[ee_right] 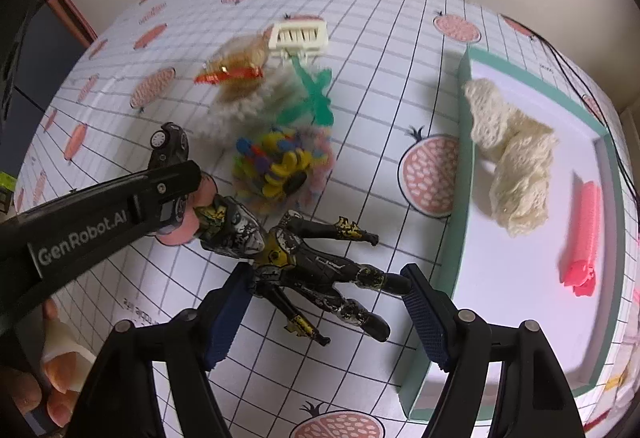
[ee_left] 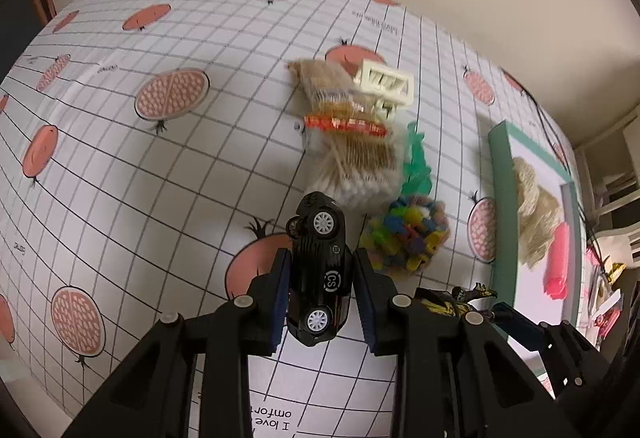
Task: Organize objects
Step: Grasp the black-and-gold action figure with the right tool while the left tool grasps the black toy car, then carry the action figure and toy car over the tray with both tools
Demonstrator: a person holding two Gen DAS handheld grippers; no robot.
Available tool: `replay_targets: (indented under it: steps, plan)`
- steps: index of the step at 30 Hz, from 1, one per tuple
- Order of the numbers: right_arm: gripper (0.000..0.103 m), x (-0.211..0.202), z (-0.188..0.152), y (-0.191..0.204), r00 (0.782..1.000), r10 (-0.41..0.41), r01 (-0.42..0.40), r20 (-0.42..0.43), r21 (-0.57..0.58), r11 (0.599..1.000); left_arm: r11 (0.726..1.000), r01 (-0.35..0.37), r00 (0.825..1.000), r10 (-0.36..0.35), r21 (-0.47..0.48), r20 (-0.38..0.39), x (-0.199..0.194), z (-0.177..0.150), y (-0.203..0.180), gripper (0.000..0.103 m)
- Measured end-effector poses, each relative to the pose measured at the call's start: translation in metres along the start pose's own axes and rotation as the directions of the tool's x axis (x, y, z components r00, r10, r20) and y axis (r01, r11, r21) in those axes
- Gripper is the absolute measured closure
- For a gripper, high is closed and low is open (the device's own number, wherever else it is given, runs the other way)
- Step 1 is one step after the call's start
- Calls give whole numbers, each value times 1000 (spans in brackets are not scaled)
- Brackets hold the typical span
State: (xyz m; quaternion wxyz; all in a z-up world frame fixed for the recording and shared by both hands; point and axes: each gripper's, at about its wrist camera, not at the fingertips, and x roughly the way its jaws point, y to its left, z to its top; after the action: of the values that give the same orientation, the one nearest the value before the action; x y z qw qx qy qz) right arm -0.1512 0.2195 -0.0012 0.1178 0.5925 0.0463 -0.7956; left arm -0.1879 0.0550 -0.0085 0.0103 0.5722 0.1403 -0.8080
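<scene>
Left hand-held gripper [ee_left: 320, 286] clamps a black toy car [ee_left: 318, 270]; right hand-held gripper [ee_right: 324, 314] spreads wide around an action figure [ee_right: 312, 266] beside the teal tray [ee_right: 460, 197]; a bag of coloured pegs [ee_right: 280, 165] lies just beyond.

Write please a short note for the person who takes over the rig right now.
Left claw: around the black toy car; contact unclear.
Right claw: open, straddling the action figure lying on the tablecloth.
Done: cream knitted cloth and pink roll are in the green-rimmed tray.
Left: car, figure, cotton swabs, bag of coloured pieces, white clip, green piece.
</scene>
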Motion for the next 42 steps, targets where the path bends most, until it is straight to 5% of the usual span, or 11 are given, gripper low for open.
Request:
replay_targets:
  steps: [1,20,42]
  plan:
    - [26,-3,-18,-3,1000,4,-4,8,3,1000,1000,2,1000,-2,-4,8,-1,1,-1,71]
    - [26,-20,-7,-23,997,22,-27,74,68,997,1000,27,996,-28,5,89,-26,5,-9,71]
    - [26,-41,-40,-145,991,20,-69,136,366,928,982,139,985,-151,131,88,-24,-21,-87,71]
